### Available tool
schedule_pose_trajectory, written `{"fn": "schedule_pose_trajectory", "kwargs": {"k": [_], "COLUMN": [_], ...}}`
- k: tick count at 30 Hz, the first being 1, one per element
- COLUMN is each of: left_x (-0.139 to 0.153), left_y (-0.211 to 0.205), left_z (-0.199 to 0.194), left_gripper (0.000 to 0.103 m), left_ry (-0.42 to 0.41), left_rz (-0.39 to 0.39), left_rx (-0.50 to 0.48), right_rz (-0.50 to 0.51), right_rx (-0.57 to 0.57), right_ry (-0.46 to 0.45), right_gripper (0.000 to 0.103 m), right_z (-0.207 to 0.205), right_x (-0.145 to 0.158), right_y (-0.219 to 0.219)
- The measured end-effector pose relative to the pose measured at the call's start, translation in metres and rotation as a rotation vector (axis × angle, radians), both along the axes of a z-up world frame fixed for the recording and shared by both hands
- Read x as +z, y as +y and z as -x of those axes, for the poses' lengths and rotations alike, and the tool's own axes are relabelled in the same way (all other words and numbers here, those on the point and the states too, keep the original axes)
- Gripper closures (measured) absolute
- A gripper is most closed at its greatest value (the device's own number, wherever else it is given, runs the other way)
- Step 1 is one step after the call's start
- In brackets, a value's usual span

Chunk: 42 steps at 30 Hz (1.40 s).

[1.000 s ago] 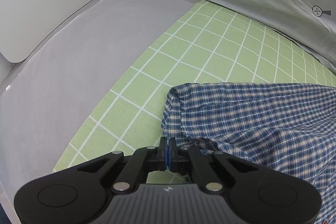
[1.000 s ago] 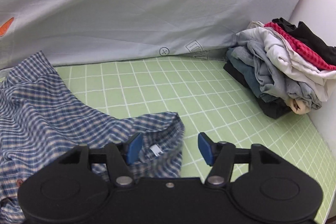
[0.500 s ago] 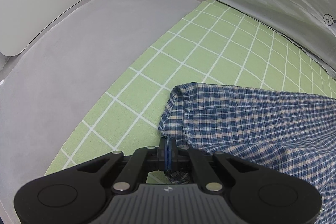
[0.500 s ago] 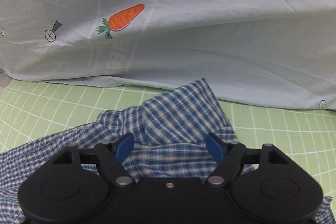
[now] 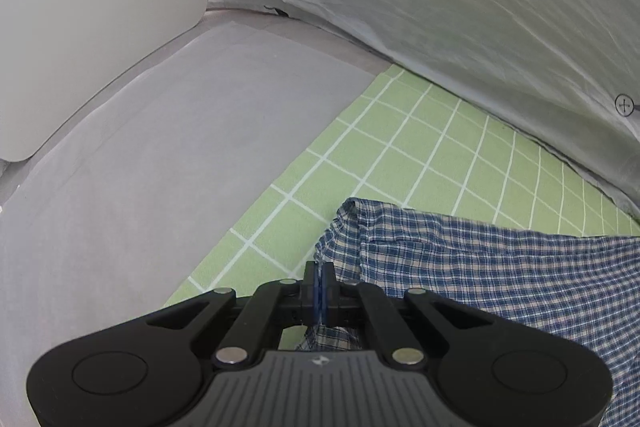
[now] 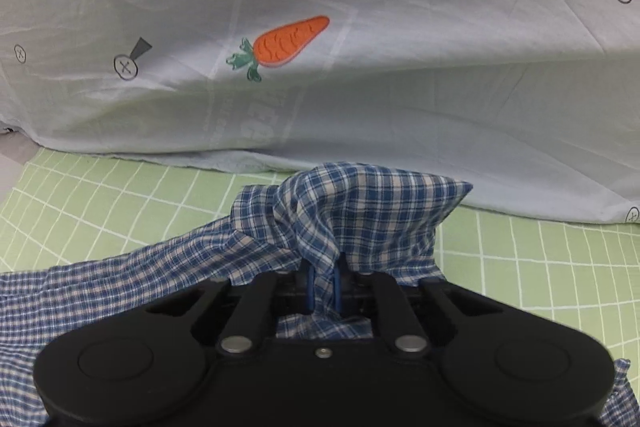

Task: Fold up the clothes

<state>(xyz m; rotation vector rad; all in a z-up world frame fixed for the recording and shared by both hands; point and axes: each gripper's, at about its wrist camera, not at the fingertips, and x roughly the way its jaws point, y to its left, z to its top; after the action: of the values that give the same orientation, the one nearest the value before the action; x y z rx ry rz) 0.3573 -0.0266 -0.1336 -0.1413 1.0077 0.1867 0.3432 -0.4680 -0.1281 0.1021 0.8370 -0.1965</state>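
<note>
Carrot print (image 6: 286,43) right view only; both tongs pinch shirt (image 5: 500,279).

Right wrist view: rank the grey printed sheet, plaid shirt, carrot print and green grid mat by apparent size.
1. Grey printed sheet, filling the upper half.
2-3. Plaid shirt and green grid mat: similar visible area, and the right tongs hide part of both, so unranked.
4. Carrot print, smallest.

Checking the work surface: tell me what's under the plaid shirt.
The shirt lies on the green grid mat, which shows around its edges. Anything directly beneath the cloth is covered.
</note>
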Motion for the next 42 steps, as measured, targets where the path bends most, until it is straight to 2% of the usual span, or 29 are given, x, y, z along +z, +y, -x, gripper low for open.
{"fn": "schedule_pose_trajectory", "kwargs": {"k": [3, 7, 10, 12, 14, 17, 18, 21, 23, 26, 29, 31, 32, 35, 39, 42], "left_x": [0.039, 0.102, 0.126, 0.123, 0.104, 0.057, 0.036, -0.010, -0.030, -0.026, -0.003, 0.008, 0.014, 0.020, 0.005, -0.009], "left_y": [0.009, 0.024, 0.025, 0.021, 0.016, 0.009, 0.007, -0.004, -0.006, 0.000, 0.004, 0.006, 0.007, 0.012, 0.013, 0.007], "left_z": [-0.010, 0.002, 0.025, 0.042, 0.059, 0.086, 0.096, 0.123, 0.136, 0.139, 0.126, 0.119, 0.114, 0.095, 0.078, 0.076], "left_gripper": [0.101, 0.101, 0.101, 0.101, 0.101, 0.101, 0.101, 0.101, 0.101, 0.099, 0.092, 0.072, 0.065, 0.063, 0.063, 0.063], "left_ry": [-0.105, -0.264, -0.310, -0.286, -0.213, -0.054, 0.023, 0.194, 0.273, 0.265, 0.191, 0.146, 0.120, 0.070, 0.099, 0.128], "left_rz": [-0.016, 0.045, 0.066, 0.089, 0.138, 0.183, 0.199, 0.187, 0.175, 0.195, 0.175, 0.153, 0.141, 0.098, 0.067, 0.057], "left_rx": [0.030, 0.043, -0.001, -0.038, -0.069, -0.092, -0.090, -0.099, -0.101, -0.101, -0.123, -0.125, -0.124, -0.095, -0.074, -0.092], "right_rz": [-0.009, -0.011, -0.034, -0.053, -0.042, -0.057, -0.066, -0.056, -0.061, -0.044, -0.010, -0.028, -0.046, -0.076, -0.151, -0.180], "right_rx": [0.009, 0.007, -0.022, -0.052, -0.092, -0.175, -0.205, -0.262, -0.279, -0.293, -0.337, -0.368, -0.393, -0.494, -0.502, -0.461], "right_ry": [-0.127, -0.318, -0.388, -0.389, -0.339, -0.205, -0.155, 0.010, 0.069, 0.095, 0.082, 0.054, 0.034, -0.045, -0.104, -0.091], "right_gripper": [0.094, 0.094, 0.094, 0.094, 0.094, 0.094, 0.094, 0.092, 0.089, 0.080, 0.058, 0.051, 0.045, 0.016, 0.014, 0.013], "right_z": [0.003, 0.025, 0.055, 0.077, 0.101, 0.138, 0.151, 0.189, 0.204, 0.215, 0.207, 0.204, 0.204, 0.205, 0.205, 0.199], "right_x": [0.038, 0.096, 0.119, 0.119, 0.103, 0.058, 0.040, -0.008, -0.022, -0.022, -0.009, 0.005, 0.012, 0.029, 0.033, 0.029], "right_y": [0.006, 0.011, 0.006, 0.000, -0.006, -0.018, -0.021, -0.024, -0.019, -0.013, -0.012, -0.013, -0.013, -0.006, 0.009, 0.020]}}
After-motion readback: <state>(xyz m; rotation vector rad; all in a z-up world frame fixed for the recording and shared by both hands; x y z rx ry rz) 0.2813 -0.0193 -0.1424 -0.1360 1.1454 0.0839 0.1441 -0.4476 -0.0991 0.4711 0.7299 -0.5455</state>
